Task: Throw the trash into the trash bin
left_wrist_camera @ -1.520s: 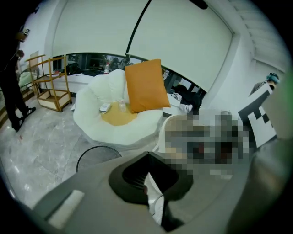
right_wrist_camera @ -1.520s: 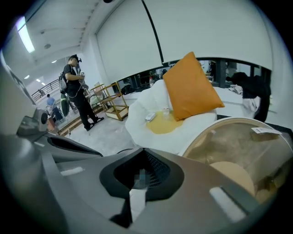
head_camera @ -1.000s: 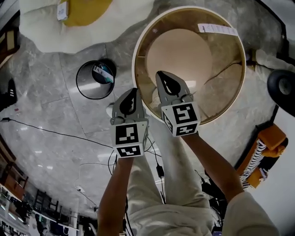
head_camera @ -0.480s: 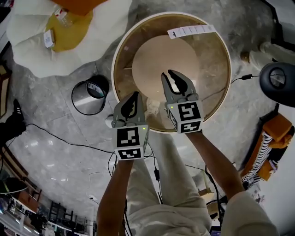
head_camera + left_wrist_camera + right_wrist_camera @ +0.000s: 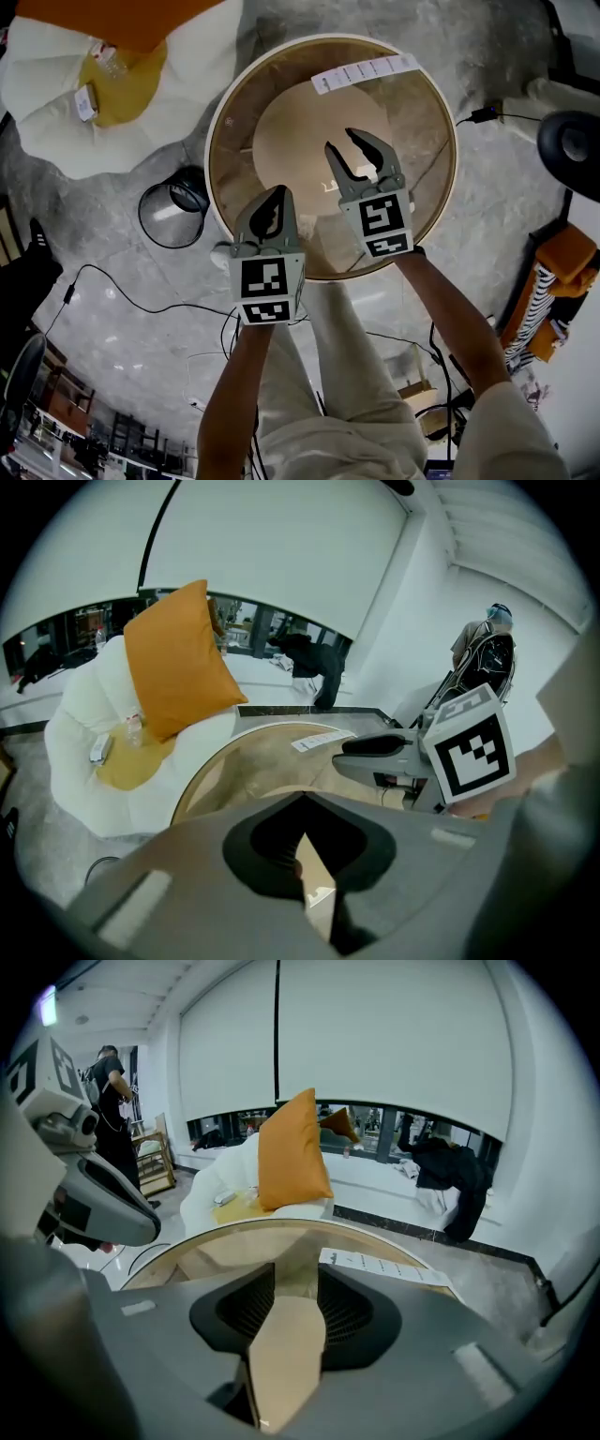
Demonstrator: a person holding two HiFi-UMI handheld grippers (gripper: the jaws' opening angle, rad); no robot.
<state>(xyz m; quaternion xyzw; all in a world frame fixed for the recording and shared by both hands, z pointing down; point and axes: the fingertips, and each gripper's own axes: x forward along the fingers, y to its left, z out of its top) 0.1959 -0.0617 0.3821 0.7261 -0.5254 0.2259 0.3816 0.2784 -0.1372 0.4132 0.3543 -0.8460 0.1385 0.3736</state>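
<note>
A round wooden table with a glass top (image 5: 427, 202) fills the middle of the head view. A white paper strip (image 5: 366, 72) lies on its far side and also shows in the right gripper view (image 5: 384, 1267). The round black trash bin (image 5: 173, 214) stands on the floor left of the table. My left gripper (image 5: 277, 192) hangs over the table's near-left rim with its jaws together and nothing visible in them. My right gripper (image 5: 339, 139) hovers above the table's middle; its jaws have just been opening and nothing is between them (image 5: 295, 1283).
A white cushion seat (image 5: 56, 122) with a yellow patch and an orange pillow (image 5: 112, 19) lies at the far left. Cables (image 5: 141, 300) run across the marble floor. A black round object (image 5: 572, 150) and an orange thing (image 5: 562, 281) sit at the right.
Both grippers have travelled further over the table, away from the bin. The right gripper's jaws went from shut to apart. The left gripper's jaws stayed together.
</note>
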